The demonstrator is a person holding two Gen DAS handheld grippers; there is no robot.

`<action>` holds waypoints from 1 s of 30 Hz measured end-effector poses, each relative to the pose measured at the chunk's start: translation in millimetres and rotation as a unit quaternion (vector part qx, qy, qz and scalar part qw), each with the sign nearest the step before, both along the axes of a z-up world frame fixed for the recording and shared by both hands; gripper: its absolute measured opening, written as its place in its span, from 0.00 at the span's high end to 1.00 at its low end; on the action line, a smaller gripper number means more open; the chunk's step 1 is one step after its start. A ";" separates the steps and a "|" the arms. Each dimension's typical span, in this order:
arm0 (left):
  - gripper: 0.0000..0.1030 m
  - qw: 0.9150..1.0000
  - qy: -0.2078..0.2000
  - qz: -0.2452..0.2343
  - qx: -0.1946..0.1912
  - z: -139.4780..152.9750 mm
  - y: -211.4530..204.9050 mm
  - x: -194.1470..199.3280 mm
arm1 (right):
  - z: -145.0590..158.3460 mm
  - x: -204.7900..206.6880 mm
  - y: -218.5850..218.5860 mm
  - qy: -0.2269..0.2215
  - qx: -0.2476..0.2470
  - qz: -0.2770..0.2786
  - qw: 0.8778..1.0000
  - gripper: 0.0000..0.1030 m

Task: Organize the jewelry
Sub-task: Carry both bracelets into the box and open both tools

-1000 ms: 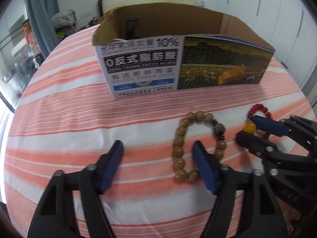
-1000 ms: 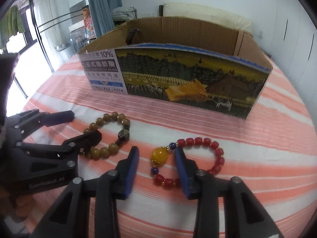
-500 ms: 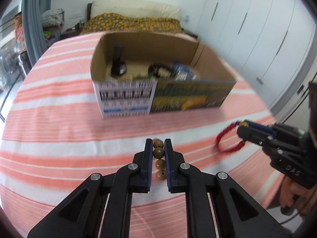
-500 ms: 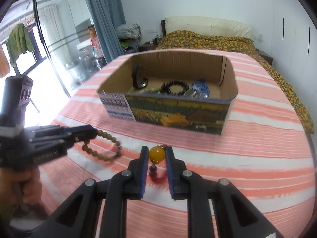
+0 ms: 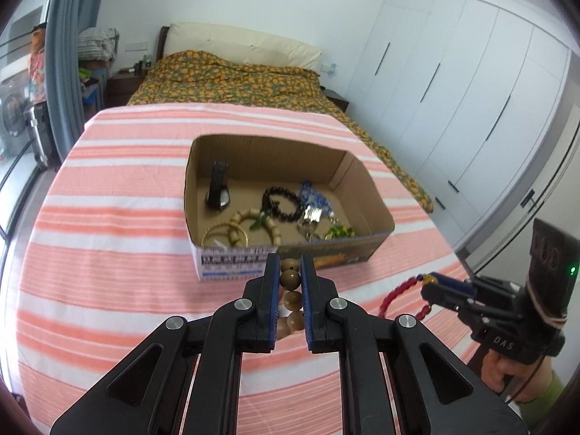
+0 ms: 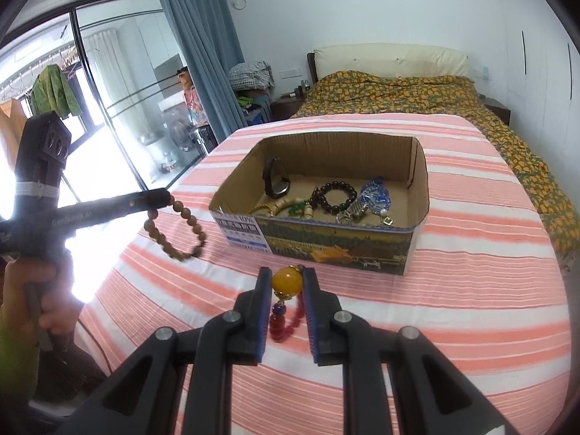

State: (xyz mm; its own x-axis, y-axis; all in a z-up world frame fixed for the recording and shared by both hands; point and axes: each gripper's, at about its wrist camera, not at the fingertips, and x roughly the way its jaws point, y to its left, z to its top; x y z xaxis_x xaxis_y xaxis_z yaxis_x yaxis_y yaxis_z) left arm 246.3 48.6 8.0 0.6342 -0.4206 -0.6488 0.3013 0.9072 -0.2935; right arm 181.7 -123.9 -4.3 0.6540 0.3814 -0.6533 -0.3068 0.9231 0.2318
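Both bracelets are now off the desk (image 5: 108, 253): your left gripper (image 5: 290, 272) has its jaws clamped on the brown bead bracelet (image 5: 290, 280), your right gripper (image 6: 287, 282) on the red bracelet (image 6: 286, 281). Next, drop both in the box (image 6: 417, 195).

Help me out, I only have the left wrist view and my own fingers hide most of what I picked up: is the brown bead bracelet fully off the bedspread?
Observer: Yes. In the right wrist view the brown bead bracelet hangs as an open loop from the left gripper, clear of the striped bedspread.
Operator: And what is the right gripper holding? I only see a red strand.
Observer: The right gripper is shut on the large amber bead of the red bead bracelet; the red beads dangle below it.
Operator: Is the box within reach of both?
Observer: The cardboard box sits open just ahead of both, with a black bead bracelet already inside.
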 end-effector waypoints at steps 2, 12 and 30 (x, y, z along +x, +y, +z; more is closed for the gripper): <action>0.91 1.000 -0.003 0.001 0.001 4.7 0.7 6.5 | 1.6 3.3 0.5 -0.002 -0.001 0.004 1.000 0.83; 0.91 0.999 -0.002 -0.011 -0.033 33.3 -7.8 40.6 | 37.8 53.0 -8.0 -0.019 0.022 0.019 0.999 0.83; 0.69 0.998 0.031 0.014 0.060 -25.1 -56.2 127.7 | -19.0 179.3 -4.2 0.061 -0.013 0.000 0.998 0.41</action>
